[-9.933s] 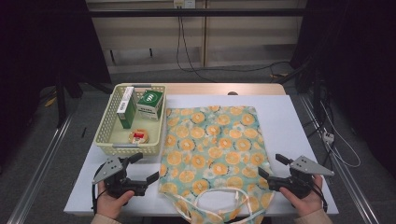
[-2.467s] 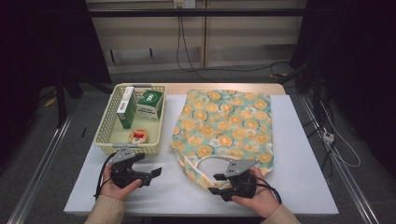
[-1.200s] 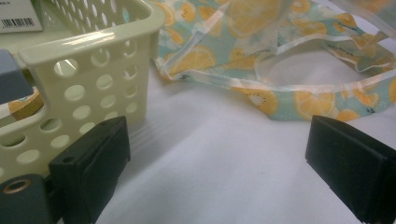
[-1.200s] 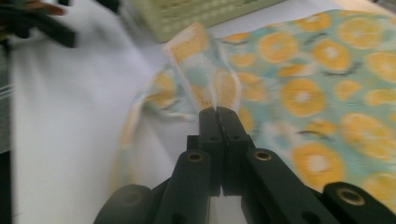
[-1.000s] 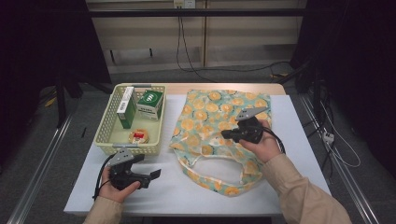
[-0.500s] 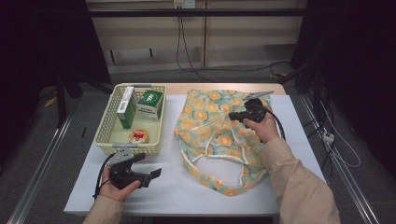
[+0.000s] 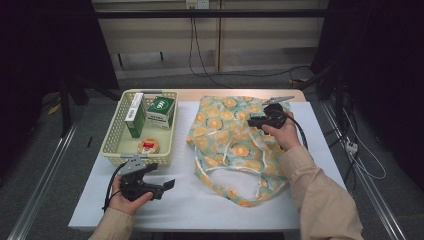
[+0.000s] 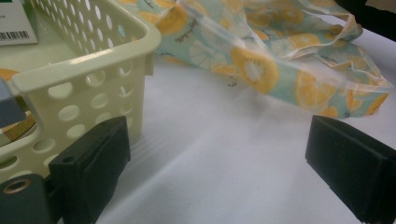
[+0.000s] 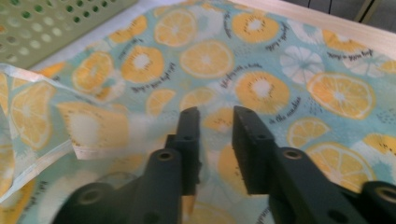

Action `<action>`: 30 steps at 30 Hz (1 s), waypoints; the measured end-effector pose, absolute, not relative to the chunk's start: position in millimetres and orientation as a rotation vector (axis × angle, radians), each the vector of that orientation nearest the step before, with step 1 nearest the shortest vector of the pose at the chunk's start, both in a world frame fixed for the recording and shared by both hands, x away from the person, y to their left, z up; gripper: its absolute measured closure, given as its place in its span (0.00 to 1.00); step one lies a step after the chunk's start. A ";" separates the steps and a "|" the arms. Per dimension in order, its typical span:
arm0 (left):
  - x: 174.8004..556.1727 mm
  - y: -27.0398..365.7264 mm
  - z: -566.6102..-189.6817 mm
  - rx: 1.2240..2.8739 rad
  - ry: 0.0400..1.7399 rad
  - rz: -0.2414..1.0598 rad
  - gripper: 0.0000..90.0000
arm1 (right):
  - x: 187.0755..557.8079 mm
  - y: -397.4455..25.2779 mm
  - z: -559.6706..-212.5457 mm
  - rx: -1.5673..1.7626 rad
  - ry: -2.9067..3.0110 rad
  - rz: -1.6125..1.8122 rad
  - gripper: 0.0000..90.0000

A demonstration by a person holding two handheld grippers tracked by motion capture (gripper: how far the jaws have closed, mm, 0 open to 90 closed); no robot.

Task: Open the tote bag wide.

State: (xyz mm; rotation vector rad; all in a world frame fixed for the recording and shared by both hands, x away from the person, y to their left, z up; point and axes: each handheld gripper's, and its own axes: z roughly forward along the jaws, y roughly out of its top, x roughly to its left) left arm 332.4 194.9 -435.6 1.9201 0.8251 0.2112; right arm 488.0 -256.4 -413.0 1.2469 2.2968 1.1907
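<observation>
Clearly, the right gripper (image 7: pixel 256 120) has its fingers nearly closed, a narrow gap between them, over the far part of the citrus-print bag (image 7: pixel 235 145); whether they pinch fabric I cannot tell. The left gripper (image 7: pixel 161 186) rests spread wide on the desk (image 7: pixel 200 200), near the basket (image 7: pixel 117 132) of boxes (image 7: pixel 160 111).

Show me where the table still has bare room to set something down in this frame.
Bare white table lies along the near edge, between the left gripper and the citrus-print bag. A narrow strip runs between the basket and the bag, and another right of the bag by the table's right edge. The basket is crowded with boxes; the right gripper sits over the bag.
</observation>
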 end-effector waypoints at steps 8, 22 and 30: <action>325.8 200.9 -433.7 1.910 0.829 0.226 0.07 | 460.2 -249.2 -382.0 1.170 2.283 1.222 0.52; 322.3 208.0 -433.2 1.888 0.835 0.244 0.07 | 375.3 -223.3 -409.7 0.940 2.493 1.214 0.65; 322.3 205.9 -432.9 1.891 0.833 0.245 0.07 | 361.1 -223.1 -430.4 0.911 2.527 1.196 0.73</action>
